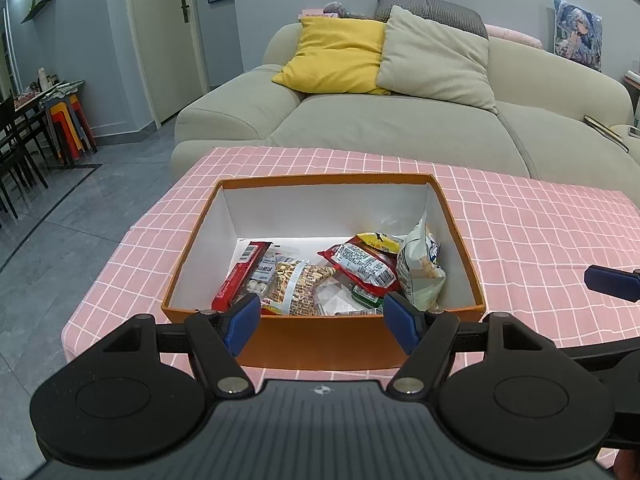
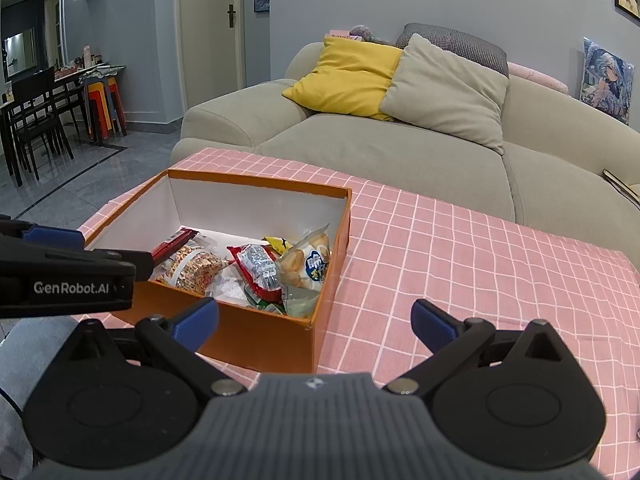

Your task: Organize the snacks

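Seen in the left wrist view: orange box (image 1: 320,336) at centre frame on the pink checked cloth (image 1: 540,232), all snacks (image 1: 332,276) lying inside at the near end, far half of the white floor bare. Nothing loose visible on the cloth around the box in either view.

Left gripper (image 1: 320,320) low in the frame, jaws spread wide, empty, hovering just in front of the near wall of the box. Right gripper (image 2: 316,326) at bottom centre of the right wrist view, also spread and empty, hanging over the near right corner of the box and the cloth beside it.

Judged stage: packing looks finished or nearly so; possibly only tidying left.

To do this well:
- Go in from above, not across the near wall, to avoid pushing the box.
- Take the white puff bag (image 1: 420,268), leaning tilted on the right wall, by its upper edge; soft bag, so close gently.
- Lay the red stick pack (image 1: 240,276) and the red pouch (image 1: 364,266) flat, toward the bare far half.
- Keep one gripper beside the box wall as a stop.
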`<move>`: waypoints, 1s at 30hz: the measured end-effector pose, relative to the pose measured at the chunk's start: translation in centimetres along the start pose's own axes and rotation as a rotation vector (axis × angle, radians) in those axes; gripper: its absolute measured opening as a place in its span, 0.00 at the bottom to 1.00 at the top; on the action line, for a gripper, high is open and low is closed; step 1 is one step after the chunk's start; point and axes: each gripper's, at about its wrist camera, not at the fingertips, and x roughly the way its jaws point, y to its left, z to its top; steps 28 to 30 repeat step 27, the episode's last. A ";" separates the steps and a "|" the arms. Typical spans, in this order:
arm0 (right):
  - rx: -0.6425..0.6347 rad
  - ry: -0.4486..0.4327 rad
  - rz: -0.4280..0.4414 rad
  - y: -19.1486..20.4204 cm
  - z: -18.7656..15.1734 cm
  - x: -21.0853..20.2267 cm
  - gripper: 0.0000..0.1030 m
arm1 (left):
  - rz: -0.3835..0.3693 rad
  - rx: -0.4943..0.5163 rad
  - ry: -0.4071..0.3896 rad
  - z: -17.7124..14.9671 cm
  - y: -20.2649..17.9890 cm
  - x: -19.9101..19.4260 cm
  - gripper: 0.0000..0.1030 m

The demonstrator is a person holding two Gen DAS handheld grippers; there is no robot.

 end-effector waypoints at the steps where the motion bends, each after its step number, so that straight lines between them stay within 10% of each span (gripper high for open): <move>1: -0.001 0.000 0.000 0.0 0.0 0.0 0.96 | 0.002 0.001 0.000 0.0 0.0 0.0 0.80; 30: 0.000 0.000 0.001 0.0 0.0 0.0 0.96 | 0.000 0.003 0.003 -0.1 0.0 -0.1 0.80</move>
